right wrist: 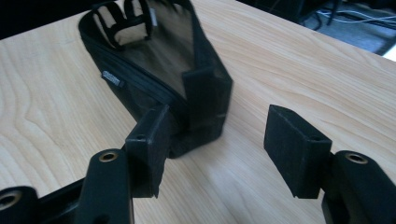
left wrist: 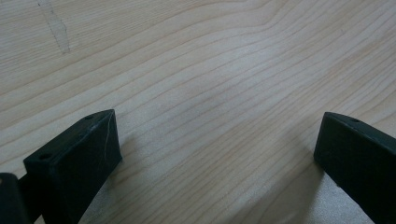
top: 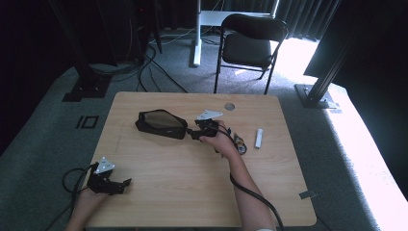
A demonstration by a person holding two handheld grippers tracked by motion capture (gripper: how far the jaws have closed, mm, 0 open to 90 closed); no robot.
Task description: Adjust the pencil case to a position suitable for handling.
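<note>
A black mesh pouch [top: 161, 124] with a zip lies on the wooden table [top: 192, 192], left of centre toward the far side. My right gripper [top: 192, 133] points left at the pouch's right end. In the right gripper view its jaws stand apart [right wrist: 219, 130]. The pouch's near corner [right wrist: 205, 100] sits just ahead of them, beside the left pad [right wrist: 149, 140], and the right pad [right wrist: 292, 144] is well clear of it. My left gripper [top: 124, 186] rests at the table's front left, open [left wrist: 215, 140] over bare wood with nothing between its jaws.
A small white tube [top: 259, 138] lies right of the right hand, and a small dark object [top: 239, 146] sits by the wrist. A round hole [top: 229, 106] marks the table's far side. A black folding chair [top: 250, 43] stands beyond the table.
</note>
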